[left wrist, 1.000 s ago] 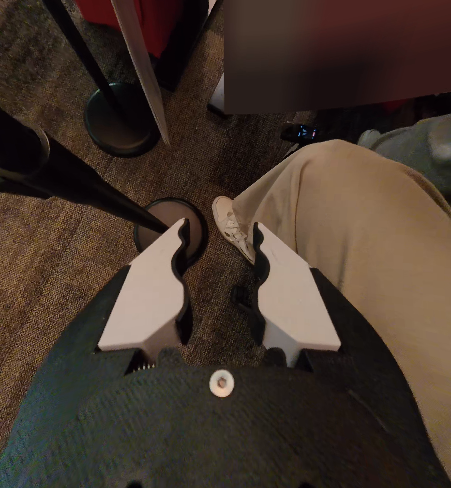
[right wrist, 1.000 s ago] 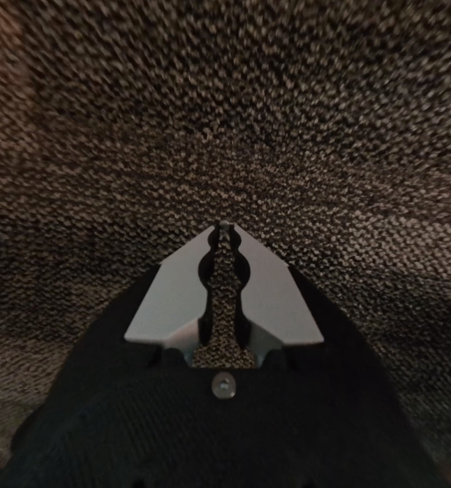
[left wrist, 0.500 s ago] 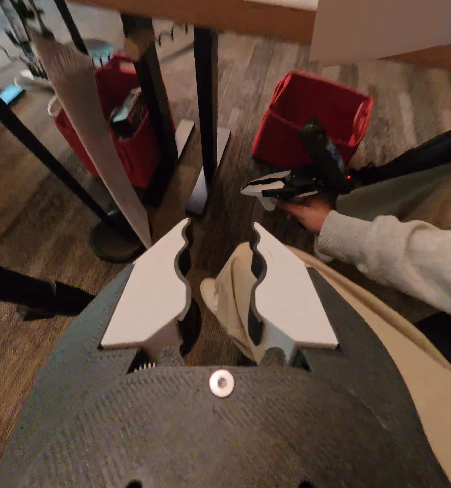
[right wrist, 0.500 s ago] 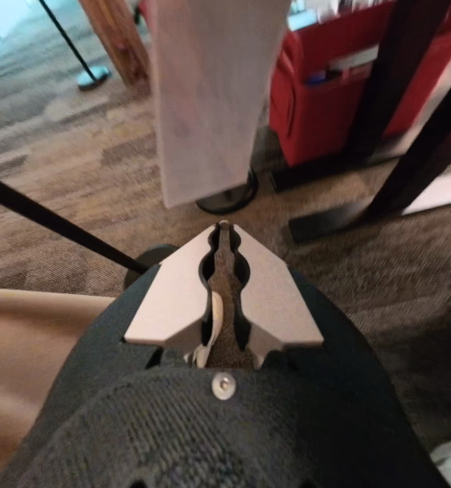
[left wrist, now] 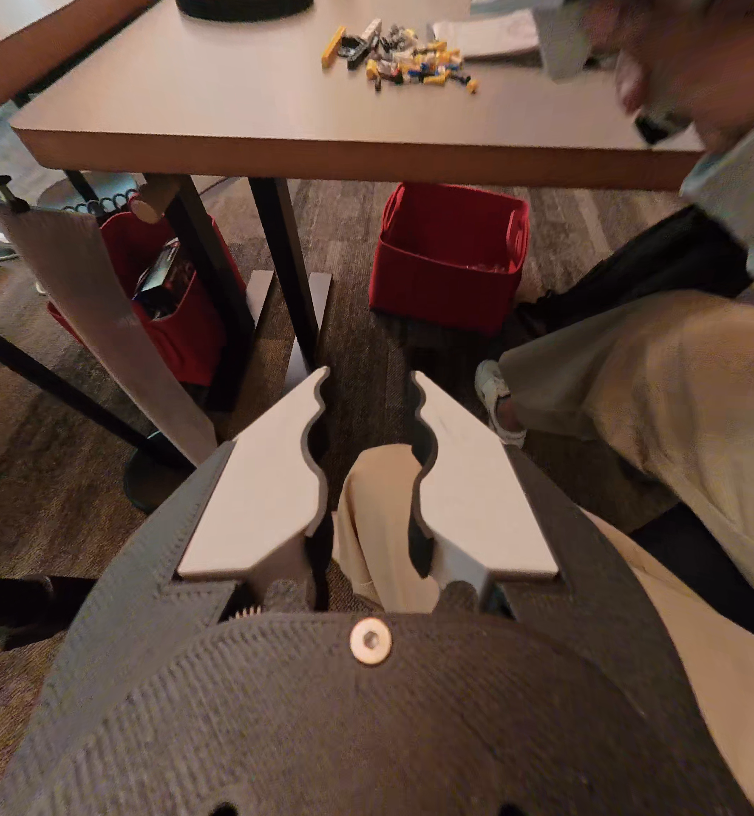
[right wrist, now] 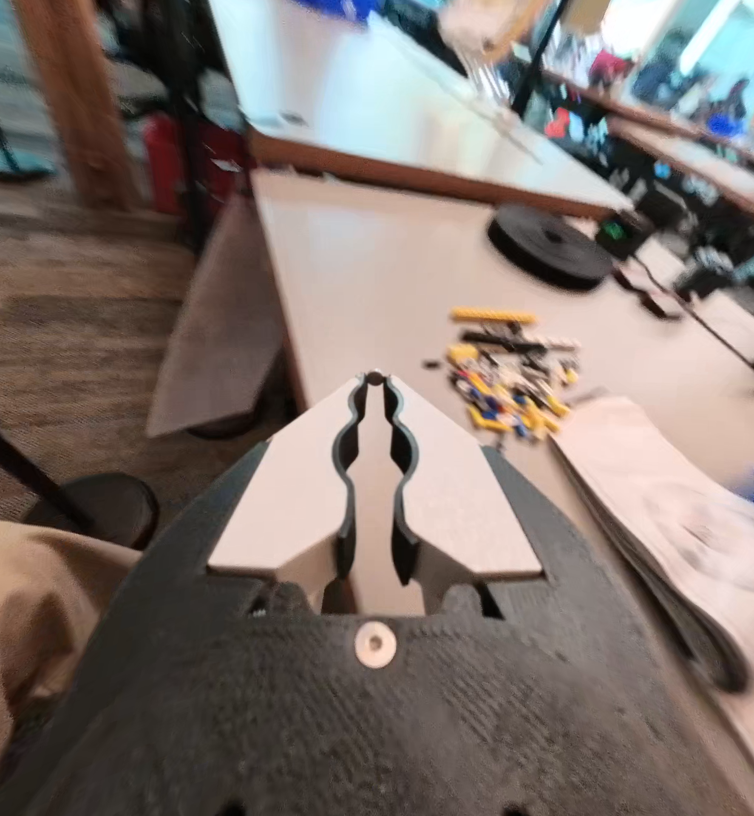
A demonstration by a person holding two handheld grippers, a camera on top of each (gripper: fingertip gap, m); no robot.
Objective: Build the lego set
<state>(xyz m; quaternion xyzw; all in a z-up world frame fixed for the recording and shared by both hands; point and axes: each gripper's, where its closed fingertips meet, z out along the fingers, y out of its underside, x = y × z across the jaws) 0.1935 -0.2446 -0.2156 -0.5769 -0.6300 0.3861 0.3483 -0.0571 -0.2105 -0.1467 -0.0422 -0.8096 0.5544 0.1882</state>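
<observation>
A pile of small yellow, black, blue and white lego pieces (left wrist: 404,57) lies on the tan table (left wrist: 189,101); it also shows in the right wrist view (right wrist: 512,379). My left gripper (left wrist: 370,374) is open and empty, held below table height over a tan trouser leg (left wrist: 379,521). My right gripper (right wrist: 374,378) is shut on a small dark round piece (right wrist: 374,376) pinched at its very tips, above the table's near left edge (right wrist: 295,353), short of the pile.
A stack of paper booklets (right wrist: 658,494) lies right of the pile. A black round disc (right wrist: 549,251) sits farther back. Under the table stand black legs (left wrist: 284,265) and two red bins (left wrist: 446,260) (left wrist: 176,304). A person's leg (left wrist: 631,375) is at right.
Both grippers rose from the carpet floor to table level. The right one kept the small piece between its tips. The left stayed open. The table top and pile came into view.
</observation>
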